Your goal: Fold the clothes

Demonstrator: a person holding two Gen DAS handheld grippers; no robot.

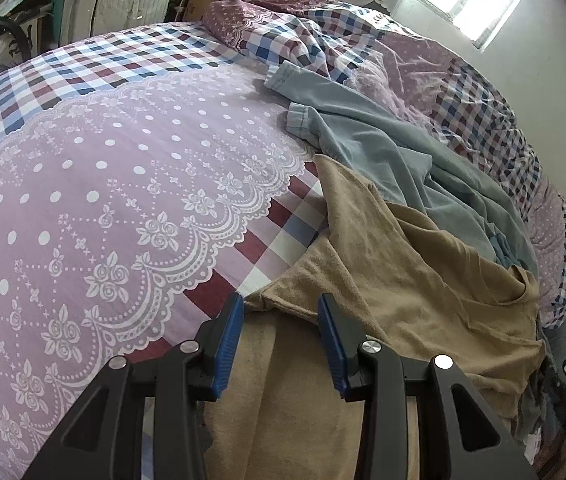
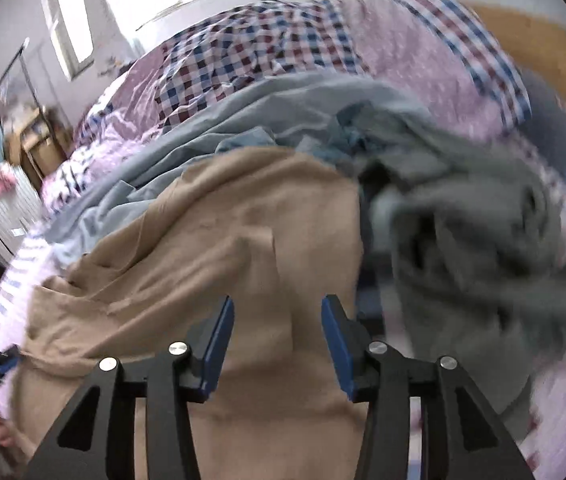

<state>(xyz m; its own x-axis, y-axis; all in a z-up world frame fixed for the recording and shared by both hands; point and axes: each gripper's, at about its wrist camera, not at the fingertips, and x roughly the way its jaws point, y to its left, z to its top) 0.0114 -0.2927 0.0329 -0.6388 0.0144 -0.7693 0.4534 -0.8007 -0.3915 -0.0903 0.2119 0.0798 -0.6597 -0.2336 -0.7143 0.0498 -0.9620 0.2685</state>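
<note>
I see a tan shirt [image 1: 423,280] lying crumpled on the bed [image 1: 103,200], at the near right side of it, partly over the checked border of the cover. The cloth is soft and matte, with many folds; one pointed corner stands up toward the middle of the bed, and a neckline or hem shows at the far right edge. Behind it lies a light blue garment [image 1: 383,136] with two cuffs turned toward the dotted pink area. It touches the tan shirt and goes partly under it. In the right view I see also a grey garment [image 2: 483,232], bunched up just beside the tan shirt, but this picture is blurred and I cannot tell its shape.

My left gripper [image 1: 281,344] is spread – the blue pads stand apart over the near edge of the tan shirt and do not pinch it. My right gripper [image 2: 279,344] is also spread, above the middle of the tan cloth – nothing is between the pads. I see no containers on the bed.
</note>
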